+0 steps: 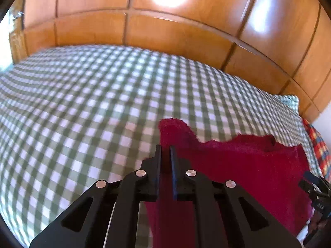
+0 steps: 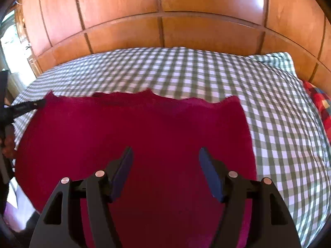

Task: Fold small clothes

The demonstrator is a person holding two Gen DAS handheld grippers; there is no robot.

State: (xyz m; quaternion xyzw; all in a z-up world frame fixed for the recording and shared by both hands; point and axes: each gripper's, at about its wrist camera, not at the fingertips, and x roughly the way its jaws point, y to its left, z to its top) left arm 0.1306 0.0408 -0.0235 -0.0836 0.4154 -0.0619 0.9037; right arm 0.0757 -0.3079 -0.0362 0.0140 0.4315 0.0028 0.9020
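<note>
Right wrist: one red garment (image 2: 134, 134).

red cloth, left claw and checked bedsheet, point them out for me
red cloth (image 2: 144, 128), right wrist view, middle of the fabric
left claw (image 1: 165, 150), left wrist view, between its fingertips, shut on the cloth's edge
checked bedsheet (image 1: 82, 103), left wrist view, bare part

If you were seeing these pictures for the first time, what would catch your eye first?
The crimson garment, spread flat across the near half of the green-checked bedspread. Next, the left gripper, jaws shut on the garment's left edge, and the right gripper, open above its middle. Behind the bed runs glossy wooden panelling.
</note>
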